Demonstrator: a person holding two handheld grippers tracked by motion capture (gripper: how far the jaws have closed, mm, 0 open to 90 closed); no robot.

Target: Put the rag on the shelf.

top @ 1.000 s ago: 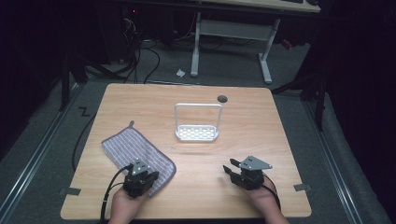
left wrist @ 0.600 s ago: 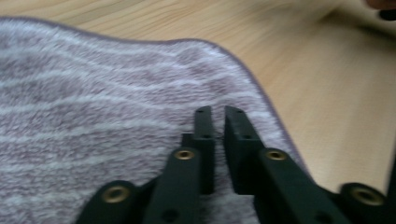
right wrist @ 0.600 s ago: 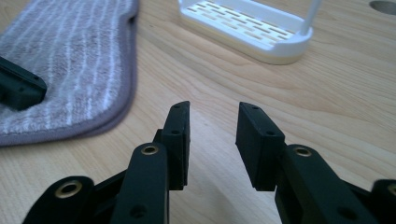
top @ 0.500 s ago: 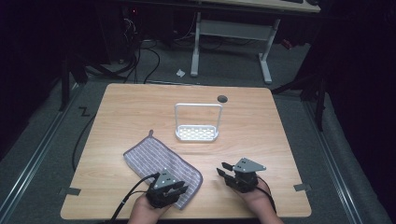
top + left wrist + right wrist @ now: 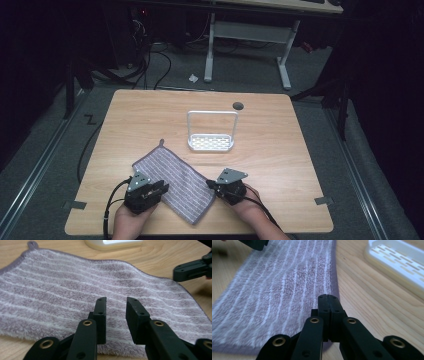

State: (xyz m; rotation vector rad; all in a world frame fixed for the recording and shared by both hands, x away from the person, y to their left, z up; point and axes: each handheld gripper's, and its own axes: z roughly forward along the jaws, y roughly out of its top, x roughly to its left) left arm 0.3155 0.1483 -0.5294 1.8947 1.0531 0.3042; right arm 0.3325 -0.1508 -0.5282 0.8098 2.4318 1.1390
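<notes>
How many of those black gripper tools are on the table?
2. The left gripper sits on the towel's near-left edge, jaws apart. The right gripper is at the towel's right edge, jaws closed. Nothing suggests a hidden third.

- The towel [image 5: 172, 180] lies flat on the table [image 5: 280, 150], at the near edge, set at a slant.
- Behind it, toward the middle of the table, stands the rack [image 5: 211, 132], apart from the towel.
- The left gripper [image 5: 150, 192] sits over the towel's near-left edge.
- The right gripper [image 5: 214, 186] sits at the towel's right edge.
</notes>
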